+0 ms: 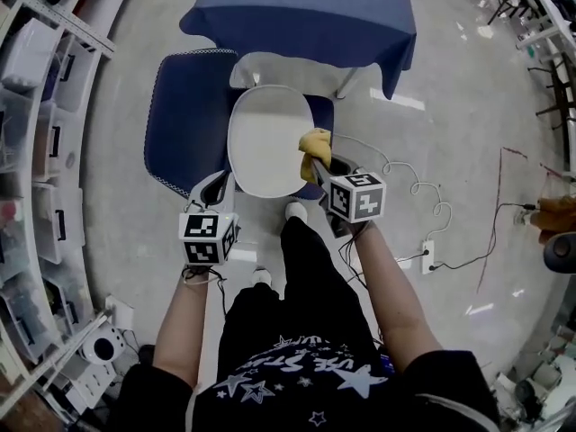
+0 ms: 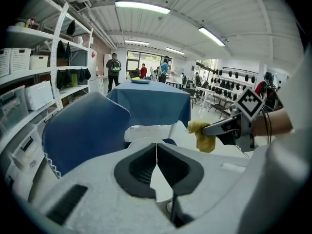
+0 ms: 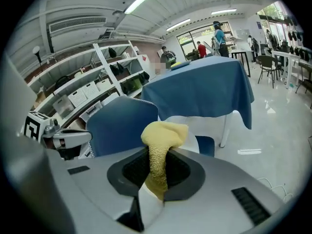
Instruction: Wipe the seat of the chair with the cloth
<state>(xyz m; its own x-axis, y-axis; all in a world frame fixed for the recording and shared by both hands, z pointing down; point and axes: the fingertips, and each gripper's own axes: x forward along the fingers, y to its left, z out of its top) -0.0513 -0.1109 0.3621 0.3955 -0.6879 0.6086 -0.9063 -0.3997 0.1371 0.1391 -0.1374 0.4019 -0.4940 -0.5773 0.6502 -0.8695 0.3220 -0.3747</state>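
Cloth (image 1: 315,141) gripped, poised at the seat's (image 1: 263,142) right edge.
My right tongs (image 1: 317,162) clamp the yellow cloth; the white seat spreads leftward from it. My left tongs (image 1: 219,185) sit clenched and empty by the near-left rim.

2 tools (image 1: 219,183) (image 1: 317,162), 1 cloth (image 1: 315,140), 1 white chair (image 1: 265,142), 1 blue-draped table (image 1: 306,7)

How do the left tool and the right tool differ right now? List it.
The right tool is shut on the yellow cloth; the left tool is shut on nothing. The right tool sits at the right edge of the seat, the left tool at its near left corner. Both carry marker cubes.
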